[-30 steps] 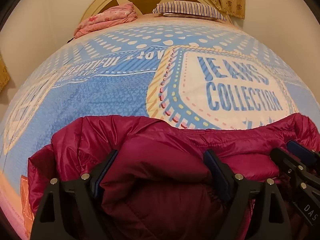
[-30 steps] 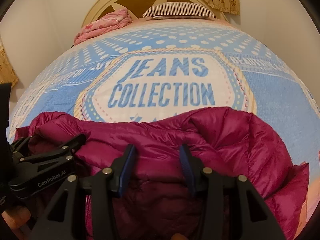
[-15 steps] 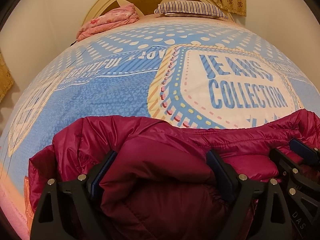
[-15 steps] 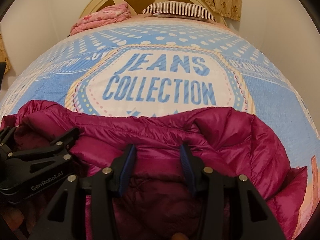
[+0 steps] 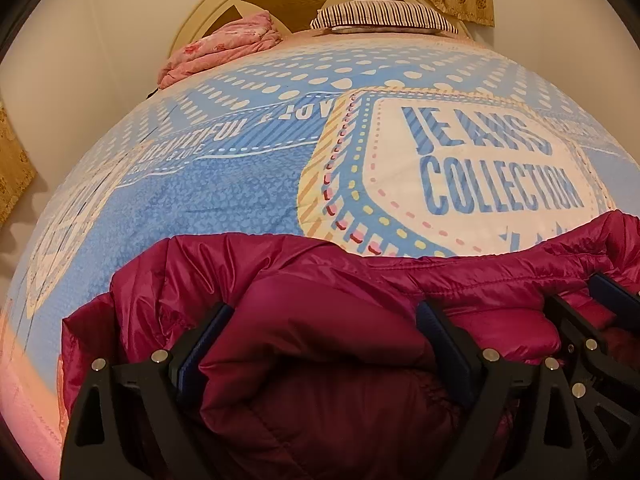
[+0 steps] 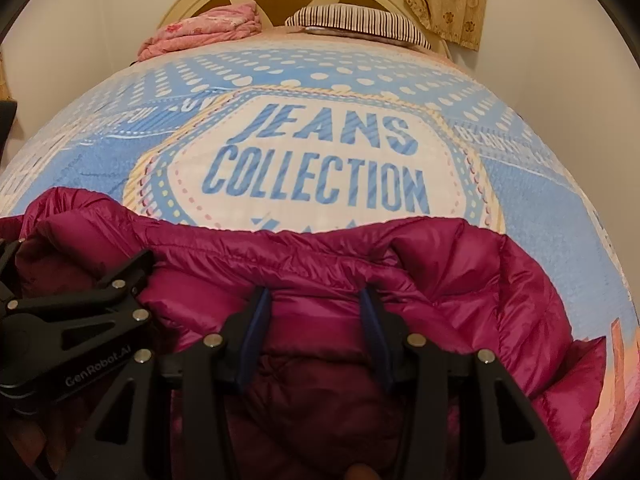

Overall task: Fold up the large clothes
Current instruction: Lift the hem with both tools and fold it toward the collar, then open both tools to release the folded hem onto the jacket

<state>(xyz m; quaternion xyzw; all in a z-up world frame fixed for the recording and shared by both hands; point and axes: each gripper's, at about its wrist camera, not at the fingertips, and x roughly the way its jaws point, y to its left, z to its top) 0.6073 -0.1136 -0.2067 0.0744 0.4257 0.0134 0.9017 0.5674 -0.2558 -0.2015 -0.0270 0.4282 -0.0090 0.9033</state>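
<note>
Two tongs work the puffy magenta down jacket (image 5: 328, 344) on the bed (image 5: 248, 196). Left tongs (image 5: 324, 320) are opening, releasing a fold; right tongs (image 6: 312, 312) clench fabric, pinning it.

Bedroom — bed (image 5: 248, 200), pillow (image 5: 384, 14)

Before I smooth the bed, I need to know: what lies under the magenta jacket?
The blue printed bedspread runs under the jacket. The jacket hides whatever else may be there.
</note>
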